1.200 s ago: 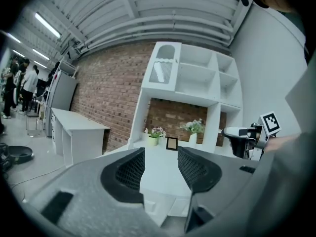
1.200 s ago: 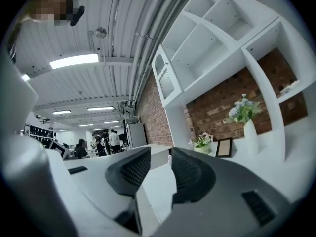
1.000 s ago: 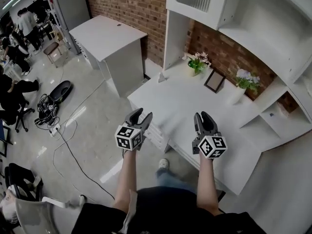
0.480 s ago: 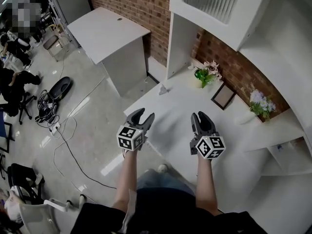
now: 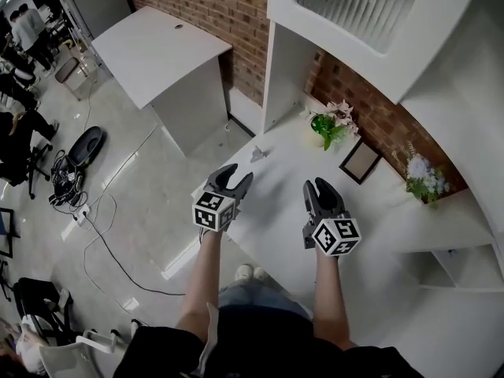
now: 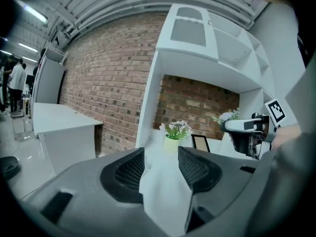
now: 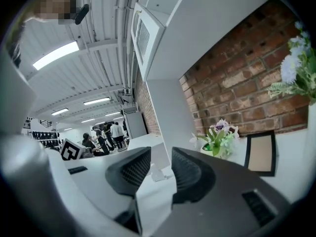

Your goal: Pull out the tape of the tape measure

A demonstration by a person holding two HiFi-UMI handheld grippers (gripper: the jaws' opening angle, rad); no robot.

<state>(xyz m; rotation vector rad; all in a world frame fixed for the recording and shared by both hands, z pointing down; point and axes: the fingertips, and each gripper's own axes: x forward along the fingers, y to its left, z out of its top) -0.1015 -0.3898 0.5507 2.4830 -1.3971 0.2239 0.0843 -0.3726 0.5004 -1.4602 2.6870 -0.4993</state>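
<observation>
A small flower pot (image 5: 317, 138) stands at the far side of the white desk (image 5: 276, 211), close to the brick wall (image 5: 370, 113). It holds a green plant with pale pink blooms. To its right a dark picture frame (image 5: 359, 161) leans on the wall. Further right is a bunch of pale blue flowers (image 5: 423, 178), whose vessel does not stand out from the white. No tape measure can be made out for certain. The only loose small thing is a pale object (image 5: 258, 155) at the desk's far left edge, well apart from both grippers, and what it is cannot be told.

The desk's left near edge runs slantwise under the left gripper (image 5: 238, 176), with grey floor (image 5: 134, 203) and trailing cables (image 5: 94, 227) beyond it. A white upright panel (image 5: 285, 69) closes the far left, and a cabinet (image 5: 354, 6) overhangs the far side. Bare desktop lies between the grippers and the things along the wall. A second white table (image 5: 153, 50) stands far left, apart from the desk.

Both bare forearms reach forward side by side, with the marker cubes facing up. The left gripper hangs over the desk's left edge, its jaws apart with nothing between them. The right gripper (image 5: 316, 186) hangs over the desk, also released and empty
</observation>
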